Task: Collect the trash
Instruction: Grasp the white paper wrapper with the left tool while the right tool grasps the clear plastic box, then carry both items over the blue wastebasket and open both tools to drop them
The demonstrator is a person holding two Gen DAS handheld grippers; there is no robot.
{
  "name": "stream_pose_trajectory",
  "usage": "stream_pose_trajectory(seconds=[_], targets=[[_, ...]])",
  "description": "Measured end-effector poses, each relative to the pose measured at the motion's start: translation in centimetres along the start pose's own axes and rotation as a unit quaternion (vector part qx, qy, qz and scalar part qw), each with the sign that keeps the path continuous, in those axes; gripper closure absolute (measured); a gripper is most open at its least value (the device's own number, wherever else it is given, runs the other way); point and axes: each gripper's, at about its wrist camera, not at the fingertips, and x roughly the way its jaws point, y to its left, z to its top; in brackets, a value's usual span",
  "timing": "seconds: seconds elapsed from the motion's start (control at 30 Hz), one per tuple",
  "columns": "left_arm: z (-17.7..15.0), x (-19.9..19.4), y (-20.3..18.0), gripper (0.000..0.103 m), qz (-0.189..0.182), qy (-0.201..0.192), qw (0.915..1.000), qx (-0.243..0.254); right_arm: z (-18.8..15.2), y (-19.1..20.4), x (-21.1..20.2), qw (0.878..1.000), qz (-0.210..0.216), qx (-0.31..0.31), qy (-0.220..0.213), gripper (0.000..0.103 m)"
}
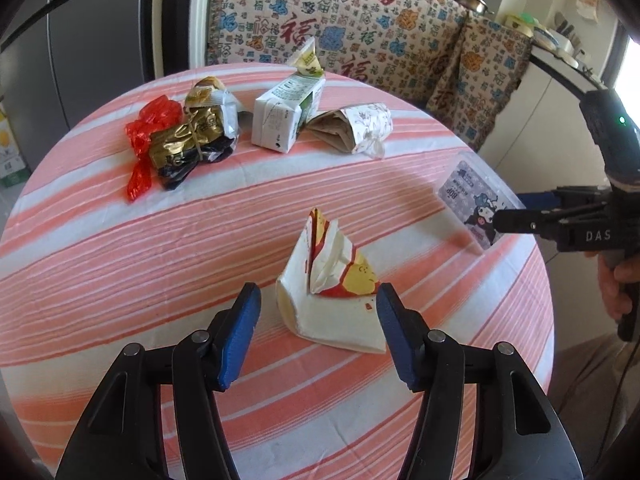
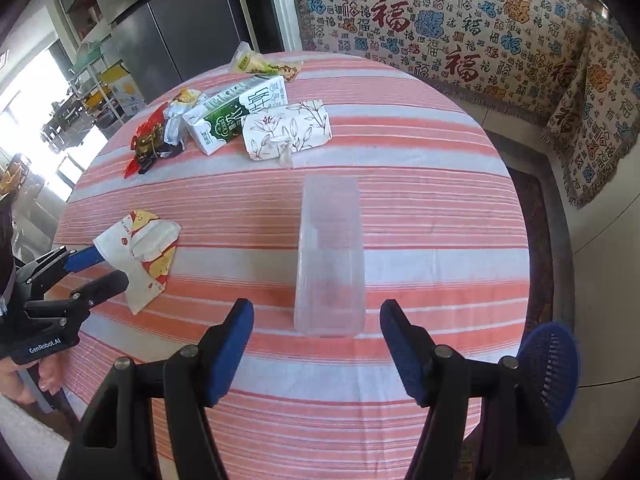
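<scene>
A folded white paper wrapper (image 1: 332, 284) with red and yellow print lies on the striped tablecloth. My left gripper (image 1: 318, 296) stands open around it, and its blue pads (image 1: 244, 320) do not touch it. The right wrist view shows that wrapper (image 2: 140, 248) at the tips of the left gripper (image 2: 112, 267). A clear plastic pack (image 2: 330, 256) lies lengthwise between the fingers of my right gripper (image 2: 316, 312), which is open and apart from it. From the left wrist view this pack (image 1: 476, 208) shows a cartoon print, with the right gripper (image 1: 514, 212) at its near end.
At the table's far side lie a red cellophane scrap (image 1: 148, 136), a gold-black wrapper (image 1: 192, 140), a milk carton (image 1: 284, 116), a floral paper packet (image 1: 352, 126) and a yellow snack bag (image 1: 308, 60). A patterned sofa (image 2: 460, 20) stands behind. A blue mesh basket (image 2: 552, 364) sits beyond the table's right edge.
</scene>
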Motion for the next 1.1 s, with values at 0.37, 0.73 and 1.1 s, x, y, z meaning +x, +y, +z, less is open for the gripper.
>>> stream_pose_trajectory(seconds=[0.37, 0.73, 1.1], targets=[[0.3, 0.3, 0.6, 0.096, -0.001, 0.017, 0.9998, -0.014, 3.0, -0.5, 2.0, 0.998, -0.017, 0.007, 0.052, 0.071], [1.7, -3.3, -3.1, 0.098, -0.021, -0.027, 0.9992, -0.019, 1.1, -2.0, -3.8, 1.000, 0.002, 0.017, -0.001, 0.071], [4.9, -2.8, -13.7, 0.098, -0.076, -0.027, 0.9962, 0.030, -2.7, -8.8, -7.9, 0.997, -0.008, 0.066, -0.028, 0.071]])
